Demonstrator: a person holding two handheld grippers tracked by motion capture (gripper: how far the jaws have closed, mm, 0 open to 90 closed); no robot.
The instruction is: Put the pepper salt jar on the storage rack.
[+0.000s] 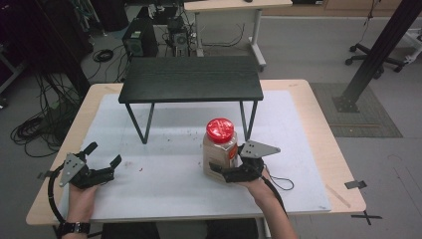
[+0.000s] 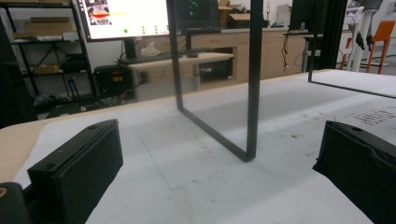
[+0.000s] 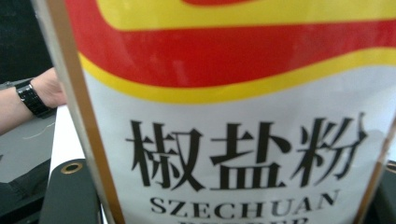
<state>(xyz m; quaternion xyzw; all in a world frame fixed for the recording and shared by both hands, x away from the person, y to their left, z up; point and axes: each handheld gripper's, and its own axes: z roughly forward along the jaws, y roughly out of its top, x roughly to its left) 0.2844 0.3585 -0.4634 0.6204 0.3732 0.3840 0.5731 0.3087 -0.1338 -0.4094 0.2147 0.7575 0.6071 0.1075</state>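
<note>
Jar — clamped low by right gripper, near tabletop's front edge; top-heavy, may tip. Left gripper — open, empty.

1. The spice jar was a clear plastic container filled with tan powder and closed by a red screw cap.
2. It stood upright, cap uppermost.
3. Its label carried red and yellow bands over a white field, with black Chinese characters and the word "SZECHUAN" beneath.
4. It was located right of centre on the white sheet of the worktop, just in front of the right leg of the black shelf.
5. The right hand-held gripper was clamped on its lower body.
</note>
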